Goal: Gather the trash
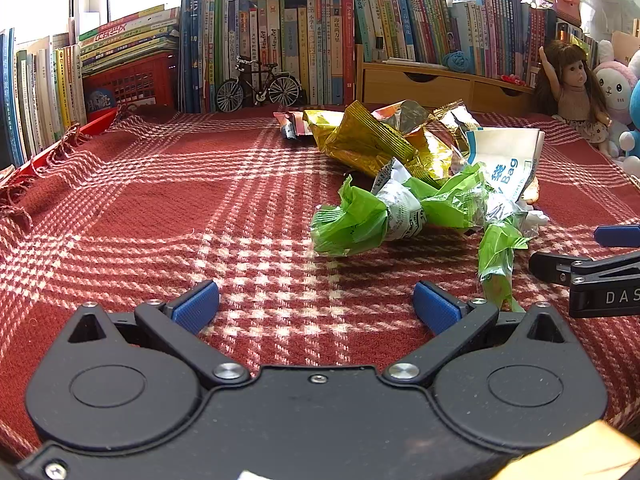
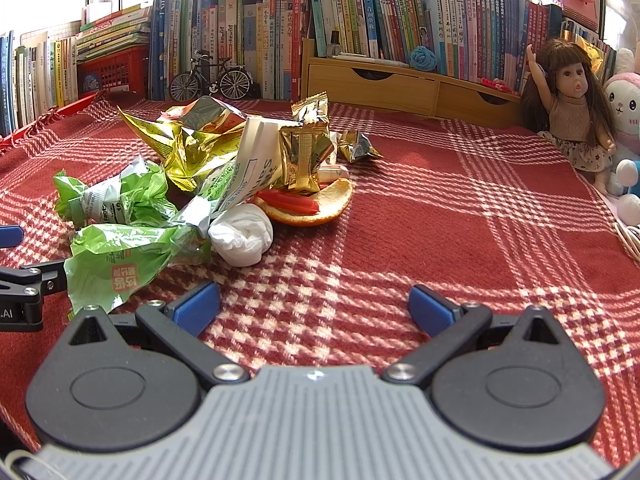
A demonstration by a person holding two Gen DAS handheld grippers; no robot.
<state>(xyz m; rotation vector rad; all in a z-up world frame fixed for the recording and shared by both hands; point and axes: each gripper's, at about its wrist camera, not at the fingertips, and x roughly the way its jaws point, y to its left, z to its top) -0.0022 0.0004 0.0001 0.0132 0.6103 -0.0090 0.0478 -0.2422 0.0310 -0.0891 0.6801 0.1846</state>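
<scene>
Trash pile (image 2: pixel 208 176) sits mid-blanket (image 2: pixel 460 220), green wrapper (image 2: pixel 124 264) nearest. Left gripper (image 1: pixel 316 304) and right gripper (image 2: pixel 314 304) both spread wide, empty, low over the cloth. Best grab: pinch the wrapper's bunched middle, not loose edges.

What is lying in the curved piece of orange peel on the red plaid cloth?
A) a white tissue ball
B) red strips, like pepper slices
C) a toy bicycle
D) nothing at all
B: in the right wrist view, red strips rest inside the orange peel, while the white tissue ball sits beside it.
</scene>
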